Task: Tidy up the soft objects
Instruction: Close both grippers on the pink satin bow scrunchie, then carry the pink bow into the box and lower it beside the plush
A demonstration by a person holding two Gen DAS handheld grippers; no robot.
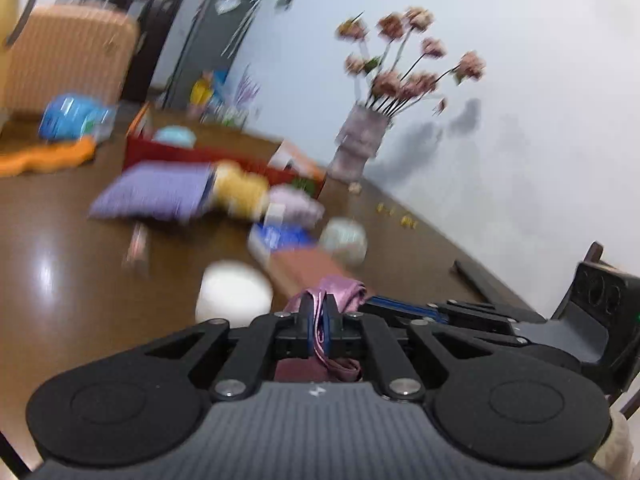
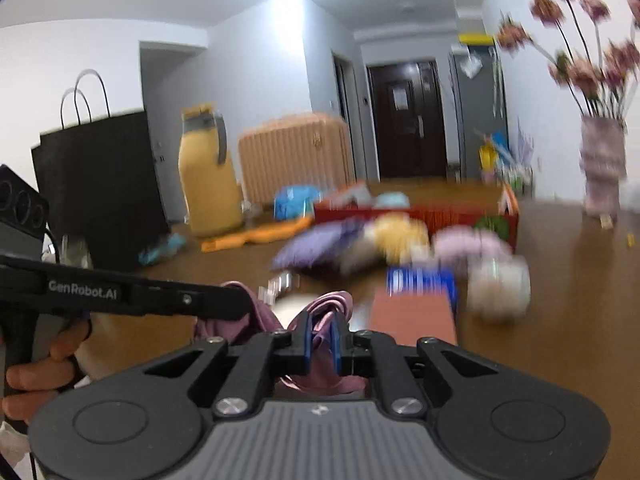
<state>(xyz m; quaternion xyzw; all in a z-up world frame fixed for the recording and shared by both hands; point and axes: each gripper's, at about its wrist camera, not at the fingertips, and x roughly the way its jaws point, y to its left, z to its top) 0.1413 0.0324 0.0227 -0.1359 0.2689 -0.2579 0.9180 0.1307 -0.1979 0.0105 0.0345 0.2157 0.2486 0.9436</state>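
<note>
left claw (image 1: 319, 307) and right claw (image 2: 321, 330) both clamped on pink cloth (image 1: 345, 289), lower centre | purple pillow (image 1: 154, 192), yellow plush (image 1: 241, 189) loose mid-frame on counter (image 1: 80, 240) | red box (image 1: 192, 152) behind, barely filled | judged early

Motion-blurred purple cushion (image 1: 152, 192) and yellow plush (image 1: 240, 190); flowers (image 2: 580, 40) edge-cropped.

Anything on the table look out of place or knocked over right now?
Small yellowish bits lie scattered along the table's wall edge past the flower vase, like fallen petals or crumbs; blur hides which. Both tongs are shut on the pink cloth.
</note>
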